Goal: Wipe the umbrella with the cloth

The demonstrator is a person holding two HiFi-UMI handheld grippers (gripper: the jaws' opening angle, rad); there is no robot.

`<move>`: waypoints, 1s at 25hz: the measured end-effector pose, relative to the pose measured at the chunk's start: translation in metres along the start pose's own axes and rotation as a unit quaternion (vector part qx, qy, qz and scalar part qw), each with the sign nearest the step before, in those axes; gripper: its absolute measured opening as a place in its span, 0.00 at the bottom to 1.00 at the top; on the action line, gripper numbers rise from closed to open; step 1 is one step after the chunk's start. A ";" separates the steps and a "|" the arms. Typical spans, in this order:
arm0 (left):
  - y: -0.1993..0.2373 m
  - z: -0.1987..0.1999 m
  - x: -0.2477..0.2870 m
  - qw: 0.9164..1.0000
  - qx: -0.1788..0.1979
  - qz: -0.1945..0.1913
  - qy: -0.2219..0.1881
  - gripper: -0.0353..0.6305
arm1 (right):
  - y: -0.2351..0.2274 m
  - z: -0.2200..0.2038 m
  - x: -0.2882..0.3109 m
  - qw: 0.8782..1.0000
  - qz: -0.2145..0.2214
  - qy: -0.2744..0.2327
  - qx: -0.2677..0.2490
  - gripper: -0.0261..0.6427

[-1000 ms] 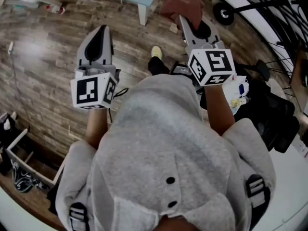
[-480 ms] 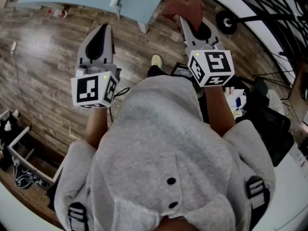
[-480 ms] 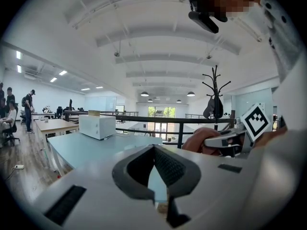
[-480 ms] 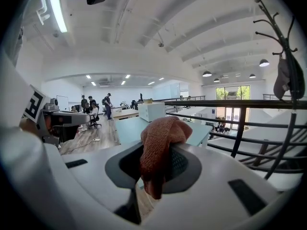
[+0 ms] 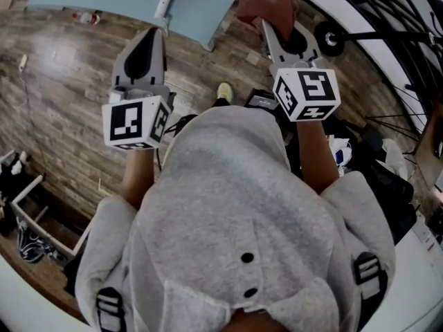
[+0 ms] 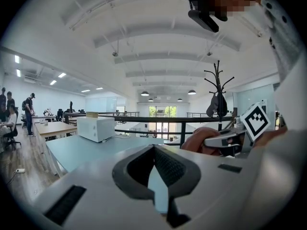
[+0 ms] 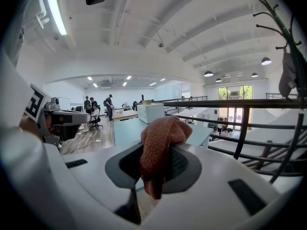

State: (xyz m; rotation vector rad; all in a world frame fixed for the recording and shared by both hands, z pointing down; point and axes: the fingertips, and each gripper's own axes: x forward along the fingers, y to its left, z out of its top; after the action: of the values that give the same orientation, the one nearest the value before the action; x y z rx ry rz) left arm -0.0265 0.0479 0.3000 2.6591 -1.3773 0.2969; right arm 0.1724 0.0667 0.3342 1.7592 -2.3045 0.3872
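Note:
In the head view my right gripper (image 5: 266, 23) is held out in front of the grey hooded top, shut on a crumpled reddish-brown cloth (image 5: 266, 5). The right gripper view shows the cloth (image 7: 160, 131) bunched between the jaws and hanging down over them. My left gripper (image 5: 155, 33) is level with it on the left, jaws shut with nothing between them; its own view shows the tips (image 6: 154, 147) meeting. The left gripper view also catches the right gripper's marker cube (image 6: 255, 120) and the cloth (image 6: 199, 138). No umbrella can be made out in any view.
A light blue table (image 5: 201, 5) lies ahead with a white box (image 6: 96, 127) on it. A black railing (image 7: 240, 104) runs to the right, near a coat rack (image 6: 218, 95). An open drawer (image 5: 28, 213) sits low left, dark bags (image 5: 387, 171) right. People (image 7: 108, 107) stand far off.
Both grippers have moved forward with the person toward the blue table, which now reaches further into the head view. The cloth stays gripped on the right; the left stays shut.

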 end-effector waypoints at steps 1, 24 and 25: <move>-0.001 0.001 0.002 1.000 0.001 0.003 0.000 0.08 | -0.003 0.000 0.001 1.000 0.002 0.000 0.000 0.15; 0.063 0.004 0.053 1.000 -0.001 0.019 -0.004 0.08 | 0.001 0.034 0.079 1.000 0.007 -0.008 -0.016 0.15; 0.070 0.004 0.058 1.000 -0.003 0.018 -0.003 0.08 | 0.000 0.037 0.087 1.000 0.006 -0.008 -0.017 0.15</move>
State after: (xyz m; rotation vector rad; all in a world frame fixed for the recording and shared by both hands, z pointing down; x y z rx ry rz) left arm -0.0500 -0.0392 0.3114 2.6355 -1.4277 0.2890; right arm 0.1487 -0.0246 0.3278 1.7399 -2.3181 0.3351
